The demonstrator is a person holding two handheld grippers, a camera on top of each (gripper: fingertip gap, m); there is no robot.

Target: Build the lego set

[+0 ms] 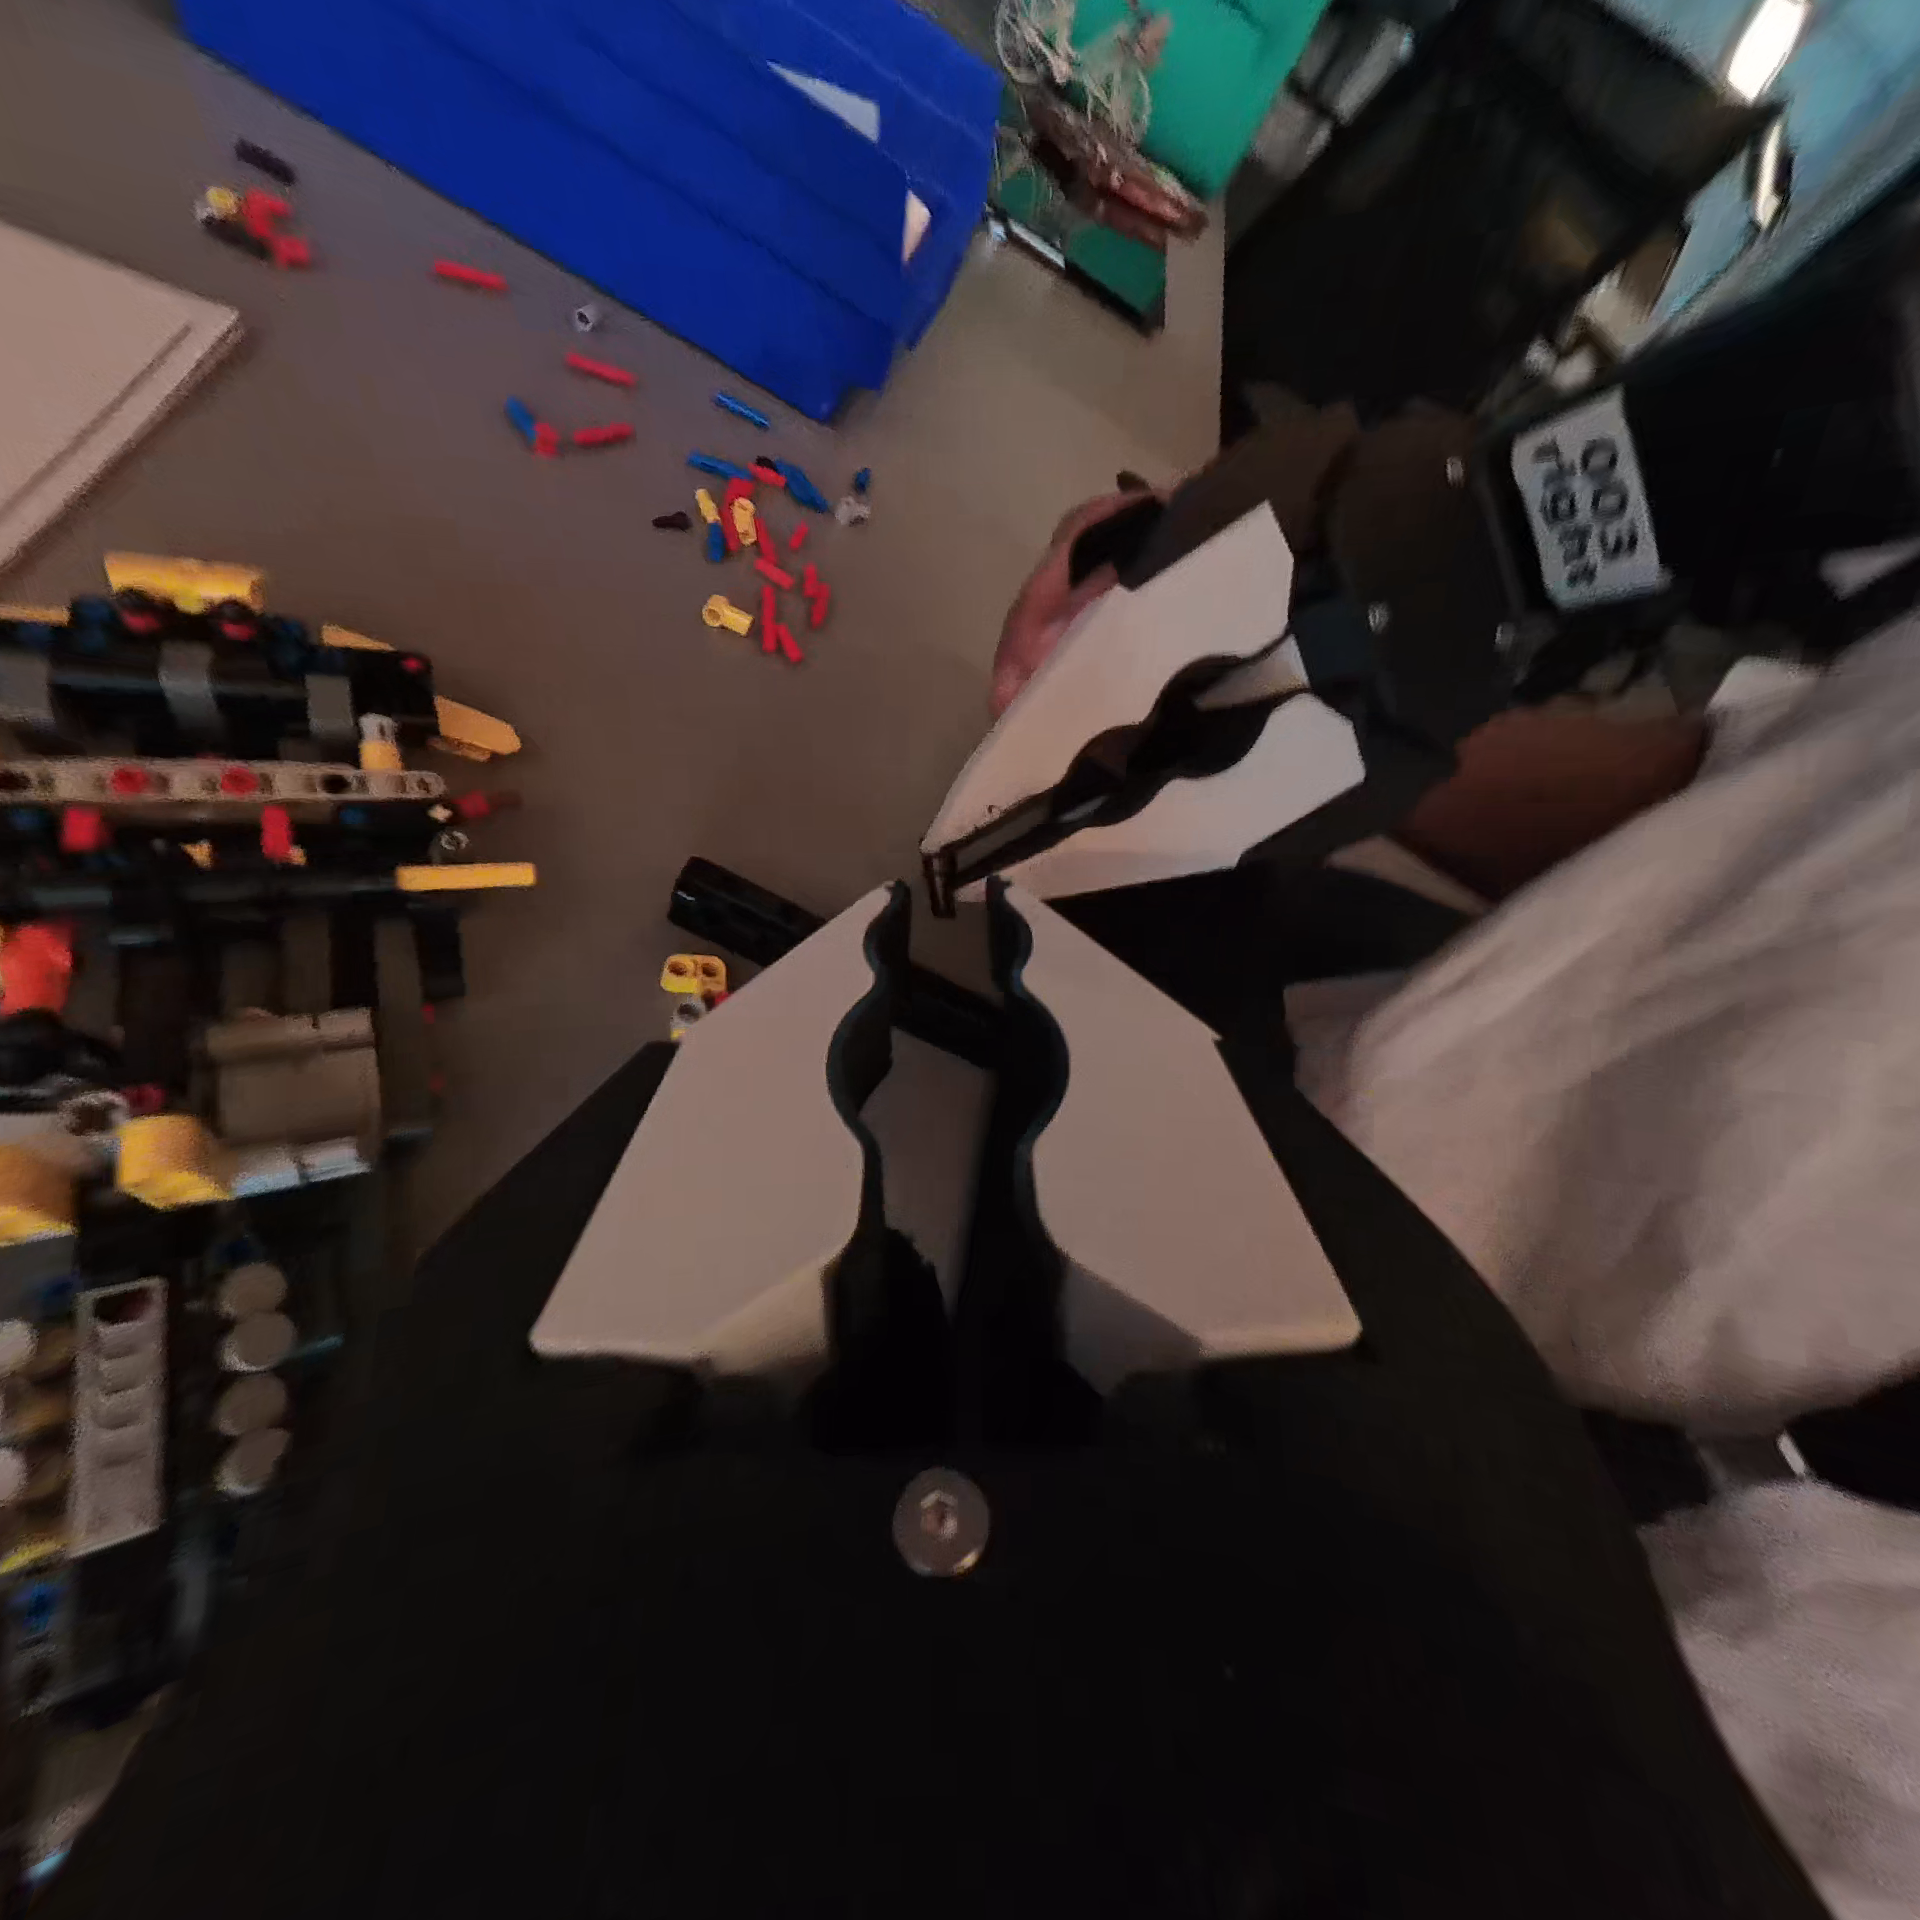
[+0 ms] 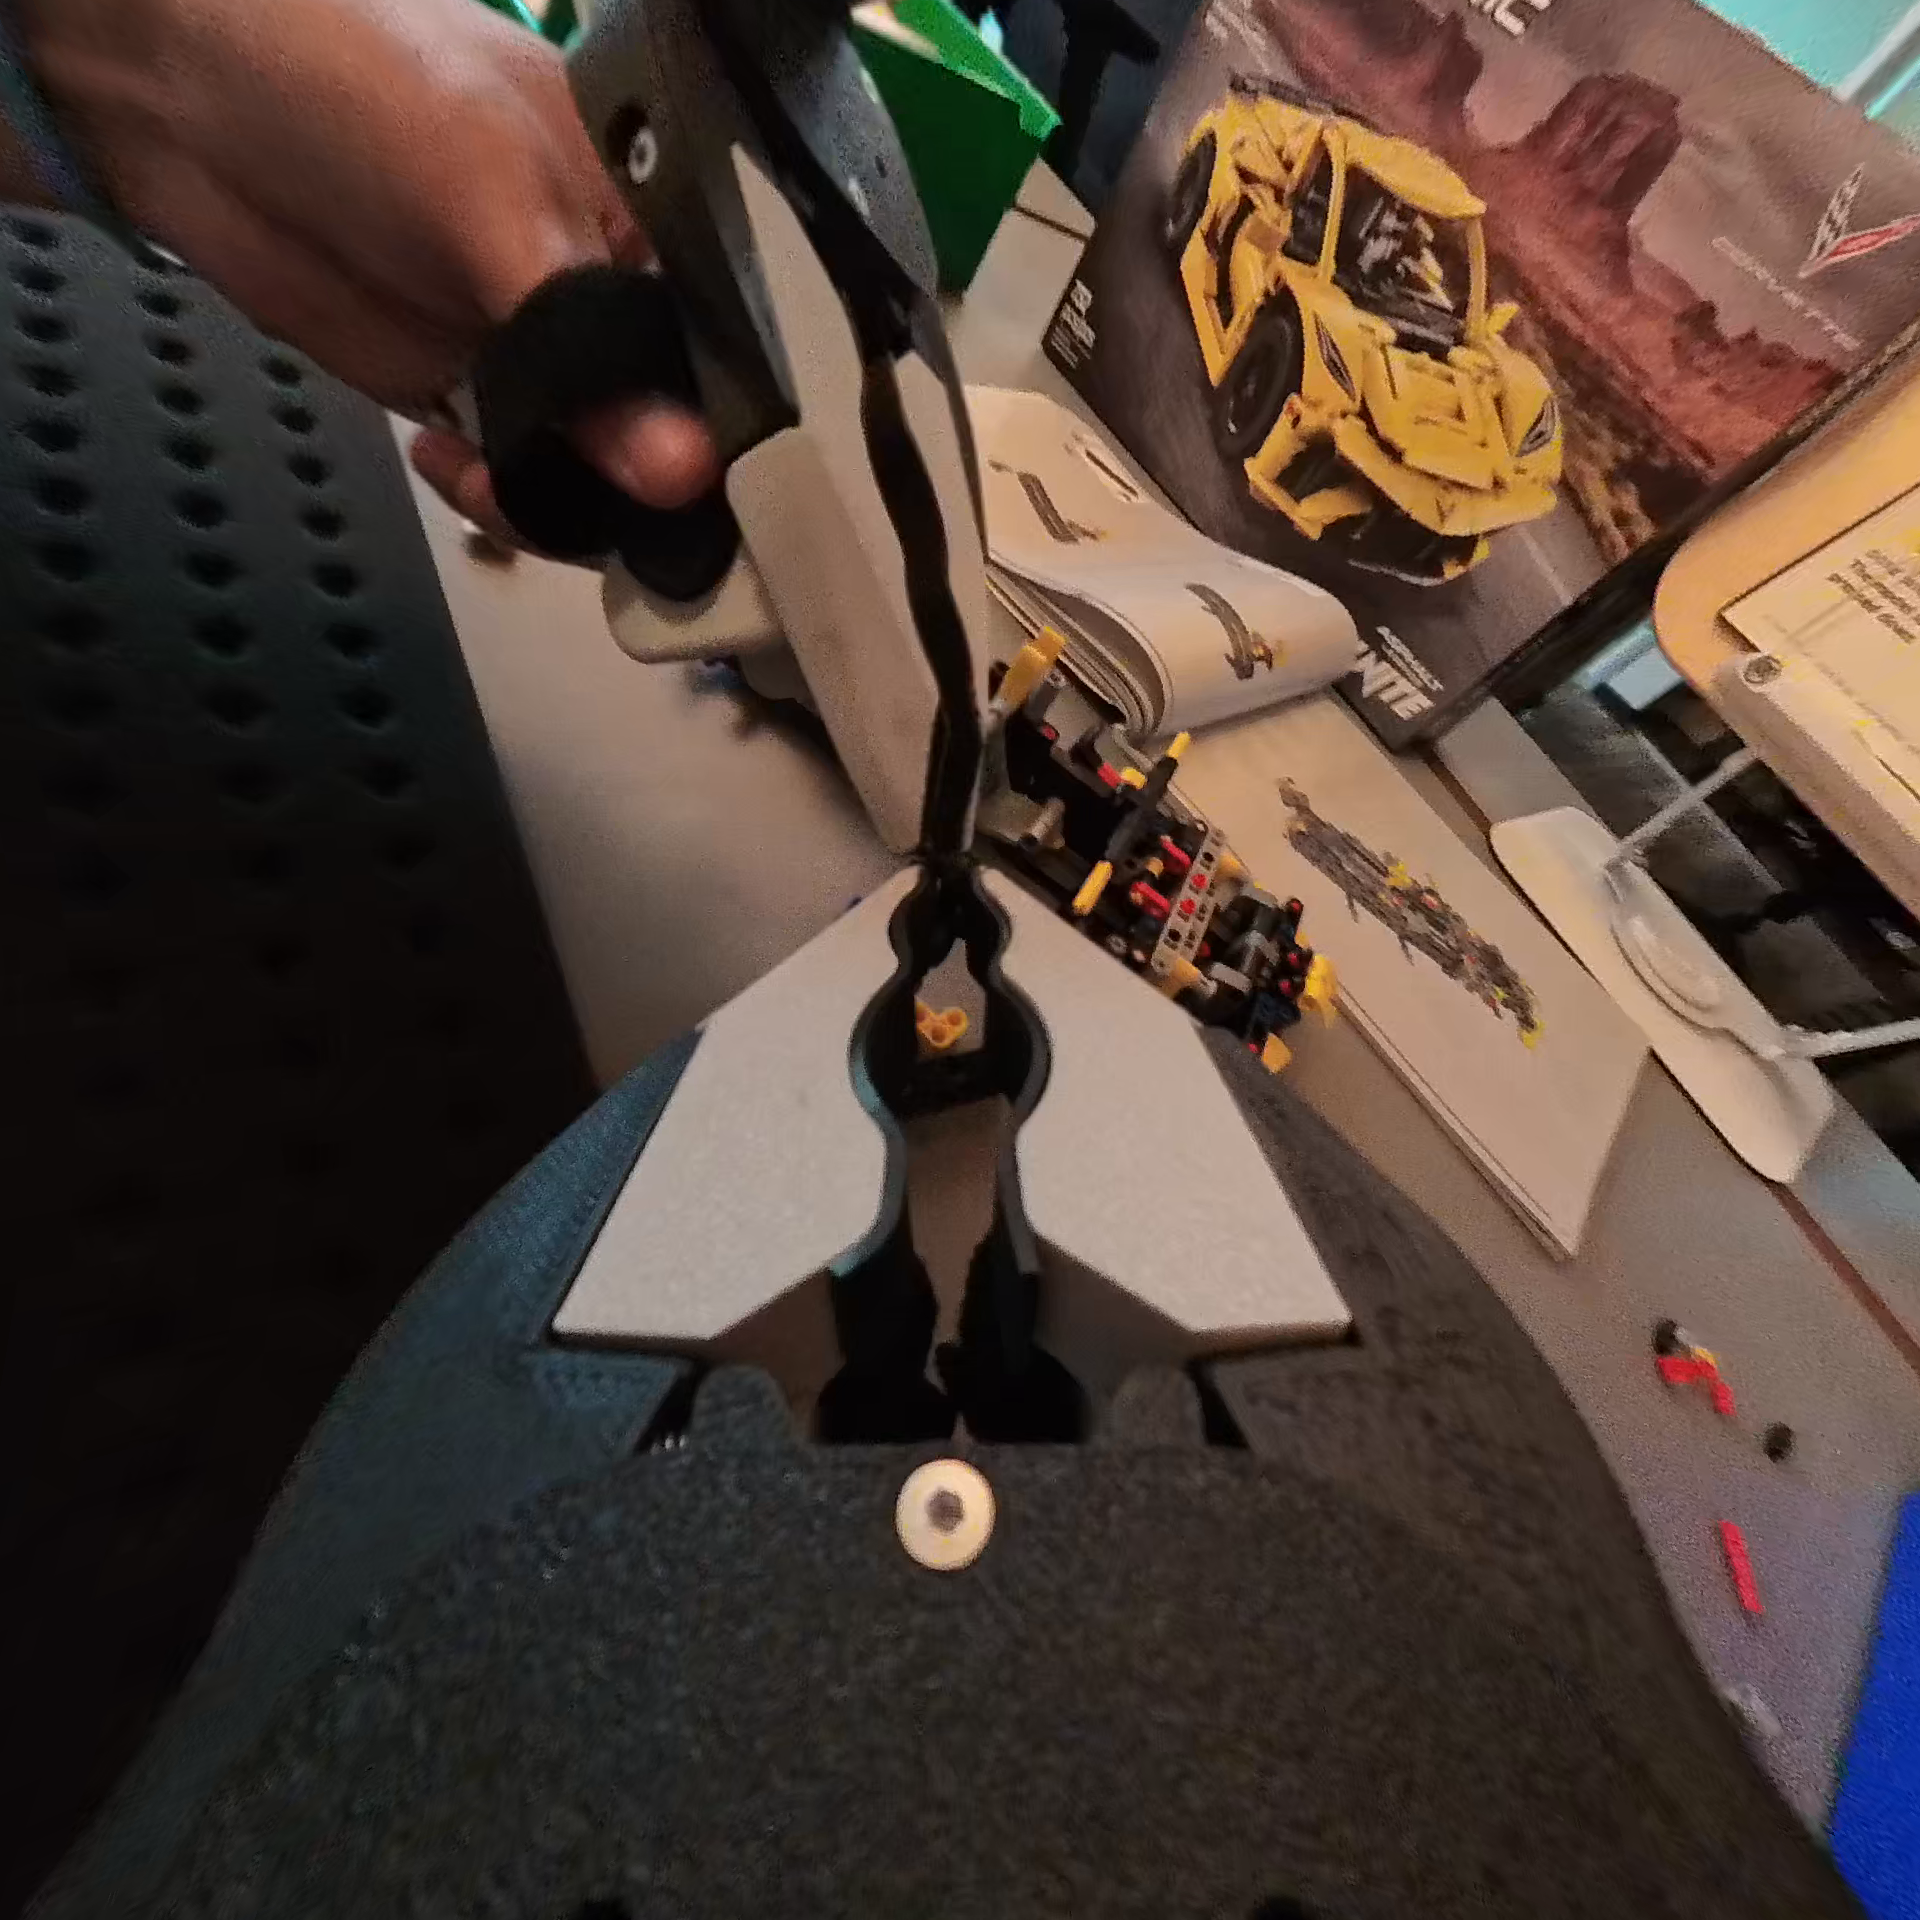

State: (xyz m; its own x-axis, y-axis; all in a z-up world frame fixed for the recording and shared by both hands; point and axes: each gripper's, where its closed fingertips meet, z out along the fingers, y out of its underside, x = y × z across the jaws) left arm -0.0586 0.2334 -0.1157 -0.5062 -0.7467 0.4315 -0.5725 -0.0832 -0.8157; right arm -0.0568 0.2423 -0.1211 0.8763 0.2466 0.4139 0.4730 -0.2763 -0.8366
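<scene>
My right gripper (image 2: 943, 896) is shut on a small black piece (image 1: 943, 891), seen in the left wrist view coming in from the right (image 1: 943, 878). My left gripper (image 1: 948, 891) is narrowly open, its tips either side of that piece without touching it. In the right wrist view it comes down from above (image 2: 937, 847), tip to tip with the right one. A black beam (image 1: 732, 914) and a yellow connector (image 1: 694, 971) lie on the table under the tips. The part-built black, yellow and red car chassis (image 1: 208, 790) sits at the left, and shows behind the grippers (image 2: 1174, 883).
Loose red, blue and yellow pins (image 1: 764, 551) are scattered before blue bins (image 1: 675, 177). The set's box (image 2: 1455, 312), a stack of booklets (image 2: 1143, 623), an open instruction booklet (image 2: 1455, 987) and a white stand (image 2: 1662, 987) lie at the right. A hand (image 2: 312, 187) holds the left gripper. The grippers are tip to tip, or close to it. Both grippers' tips are roughly 8 cm from the yellow connector (image 1: 694, 971). It is also in sight in the right wrist view (image 2: 945, 1027).
</scene>
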